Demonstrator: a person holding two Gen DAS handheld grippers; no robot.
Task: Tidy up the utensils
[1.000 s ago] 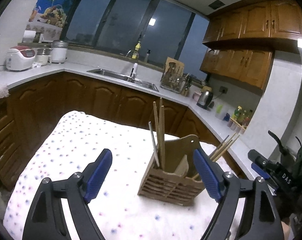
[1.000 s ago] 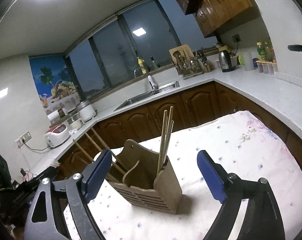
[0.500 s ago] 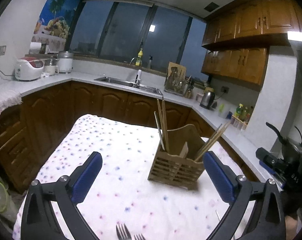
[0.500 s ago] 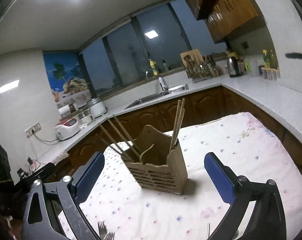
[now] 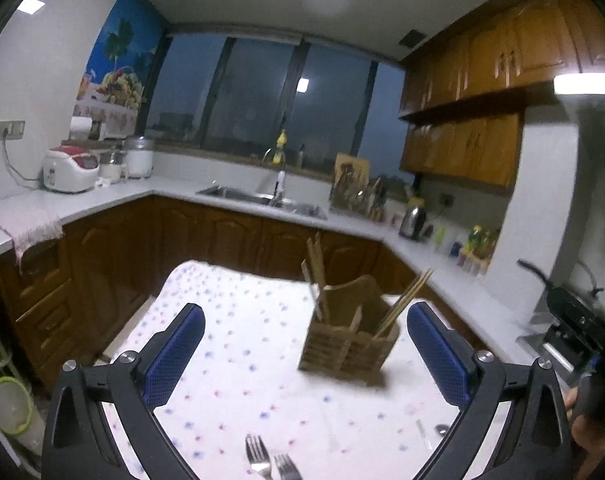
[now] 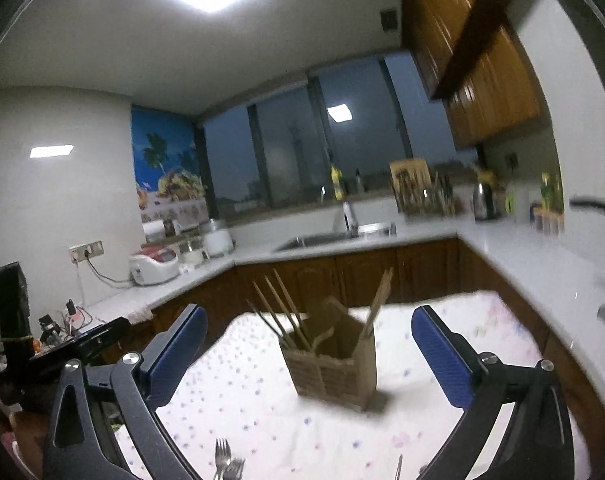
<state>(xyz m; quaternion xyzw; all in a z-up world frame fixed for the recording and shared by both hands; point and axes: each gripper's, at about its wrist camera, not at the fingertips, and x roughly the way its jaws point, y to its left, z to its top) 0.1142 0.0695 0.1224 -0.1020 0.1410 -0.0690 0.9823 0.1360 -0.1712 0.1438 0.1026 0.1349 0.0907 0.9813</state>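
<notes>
A slatted wooden utensil holder [image 5: 348,342] stands on the dotted tablecloth [image 5: 238,344], with chopsticks [image 5: 402,302] and wooden utensils sticking out of it. It also shows in the right wrist view [image 6: 332,364]. Two forks [image 5: 268,460] lie on the cloth at the near edge, seen too in the right wrist view [image 6: 224,460]. My left gripper [image 5: 304,350] is open and empty, held back from the holder. My right gripper [image 6: 308,354] is open and empty, also back from the holder. Another metal utensil [image 6: 398,466] lies near the right gripper.
A kitchen counter with a sink [image 5: 262,198], a rice cooker [image 5: 70,168], a kettle [image 5: 412,216] and a dish rack [image 5: 356,192] runs around the table. Brown cabinets [image 5: 222,236] stand behind the table. The other gripper [image 5: 582,332] shows at the right edge.
Both grippers have pulled back and up from the utensil holder, which now looks smaller. The forks on the near cloth have come into view. Jaws stay open.
</notes>
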